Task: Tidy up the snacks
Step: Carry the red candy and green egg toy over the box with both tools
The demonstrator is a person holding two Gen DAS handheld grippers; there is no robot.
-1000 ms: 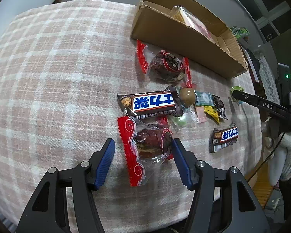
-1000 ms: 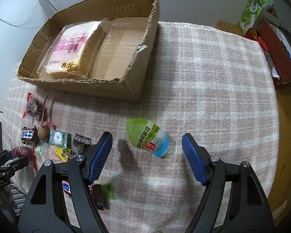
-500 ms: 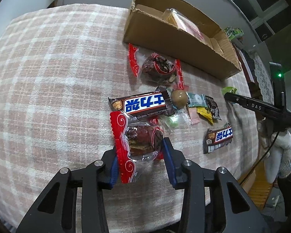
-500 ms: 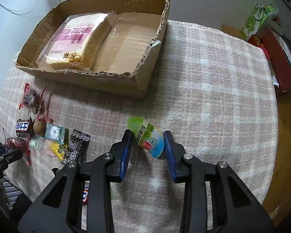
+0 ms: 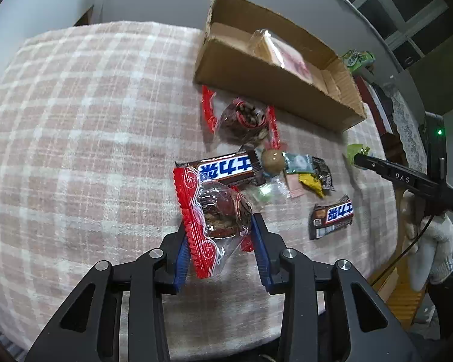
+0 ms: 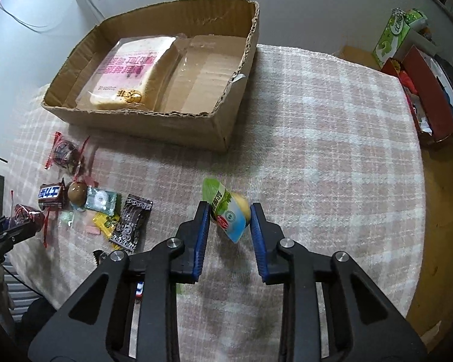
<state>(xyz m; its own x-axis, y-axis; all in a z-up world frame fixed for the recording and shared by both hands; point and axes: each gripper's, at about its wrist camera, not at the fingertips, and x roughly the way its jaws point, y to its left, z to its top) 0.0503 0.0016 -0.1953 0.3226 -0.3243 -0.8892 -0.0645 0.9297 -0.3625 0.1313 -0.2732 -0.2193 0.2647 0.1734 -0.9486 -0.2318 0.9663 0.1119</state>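
Note:
My left gripper is closing, and its blue pads press on a red-edged clear wrapper with a dark brown snack, held in front of the large Snickers bar. The jaws of my right gripper are also closing, pinching a green-and-blue packet just above the checked cloth. The cardboard box holds a wrapped bread pack. In the right wrist view the left gripper's tip shows at the far left edge.
Loose on the cloth lie a second red-wrapped snack, a round brown candy, several small sweets and a small Snickers. A red box and green carton stand beyond the table's right edge.
Both grippers went from wide open to closed on their snacks. The right one has lifted the green-and-blue packet off the cloth; the left one holds the red-wrapped snack slightly raised.

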